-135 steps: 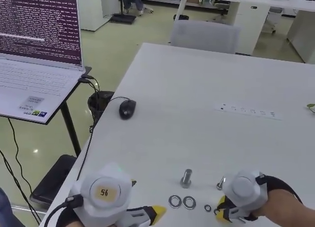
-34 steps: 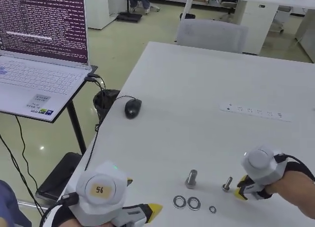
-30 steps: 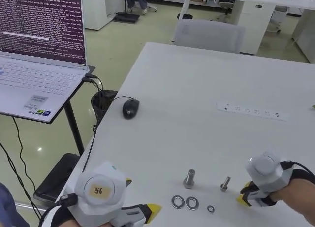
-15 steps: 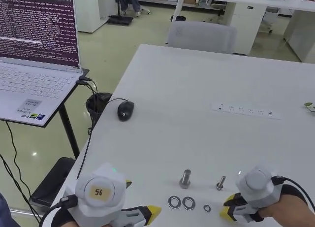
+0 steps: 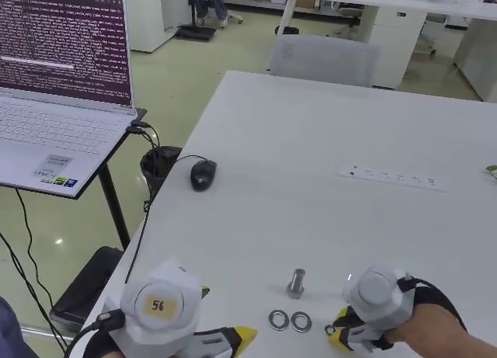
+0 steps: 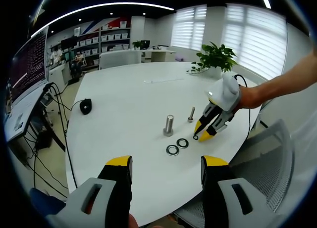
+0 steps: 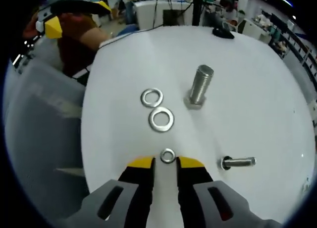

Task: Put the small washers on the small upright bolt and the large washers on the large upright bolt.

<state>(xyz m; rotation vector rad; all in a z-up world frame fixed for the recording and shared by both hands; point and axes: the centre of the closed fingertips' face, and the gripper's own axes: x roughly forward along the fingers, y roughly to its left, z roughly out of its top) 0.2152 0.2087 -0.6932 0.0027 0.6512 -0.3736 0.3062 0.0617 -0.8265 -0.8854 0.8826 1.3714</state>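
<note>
The small washer [image 7: 168, 156] lay flat on the table [image 7: 237, 60], at the mouth of the right gripper [image 7: 166, 163], whose jaws stood a narrow gap apart with their yellow tips at the table on either side of it; I could not tell whether they touched its rim. It looked like a thin, stiff, light steel ring, likely slick, and so low that a straight pinch could skate off it. The likely hold was across its outer edge, tips pressed down to the tabletop (tipping it up first might help). Beyond it lay the two large washers [image 7: 161, 118], side by side and flat, with the large bolt [image 7: 199, 87] standing head-down just past them. The small bolt [image 7: 237, 162] was off to the side, upright in the left gripper view. The right gripper leaned steeply down from the hand [image 5: 435, 335], the forearm [image 6: 277, 84] reaching in from the table's edge. The left gripper [image 6: 166, 163] hung back near the table's edge, jaws wide apart and holding nothing
</note>
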